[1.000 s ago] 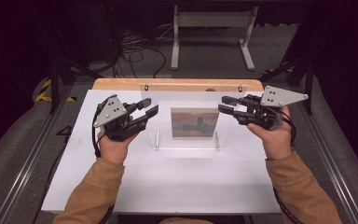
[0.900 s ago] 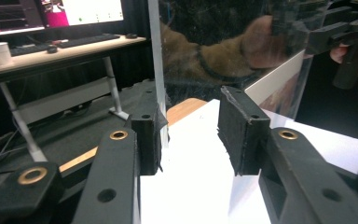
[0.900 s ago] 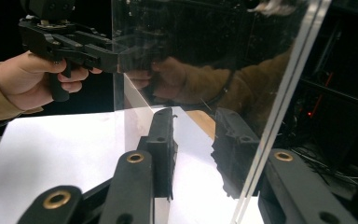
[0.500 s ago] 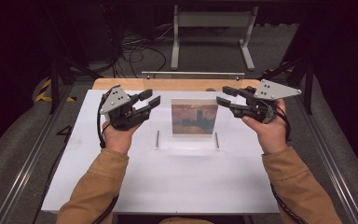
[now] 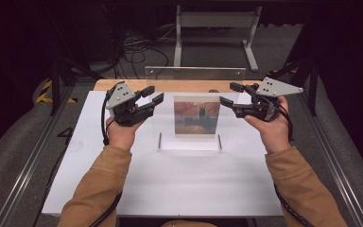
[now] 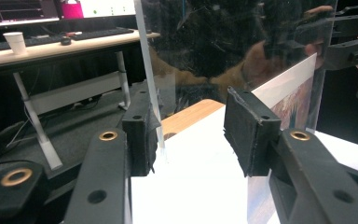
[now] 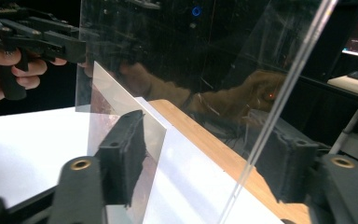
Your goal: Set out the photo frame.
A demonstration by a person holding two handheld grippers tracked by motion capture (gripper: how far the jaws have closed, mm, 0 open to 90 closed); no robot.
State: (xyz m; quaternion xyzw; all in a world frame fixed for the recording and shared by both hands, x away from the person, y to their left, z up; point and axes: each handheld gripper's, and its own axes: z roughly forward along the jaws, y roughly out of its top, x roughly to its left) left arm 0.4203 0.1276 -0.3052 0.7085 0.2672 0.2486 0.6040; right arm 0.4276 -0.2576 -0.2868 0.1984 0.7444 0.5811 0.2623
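Both grippers' jaws have just been opening astride the clear acrylic frame: left gripper and right gripper apart, so it could topple off the desk.

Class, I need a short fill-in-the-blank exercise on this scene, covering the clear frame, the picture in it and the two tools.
1. The clear acrylic frame stands upright on the white ____.
2. The frame holds a ____ of a reddish sunset skyline.
3. The left tool and right tool have just been opening, one at each ____ of the frame.
4. The person's sleeves are ____ in colour.

Missing words: table; picture; side; tan
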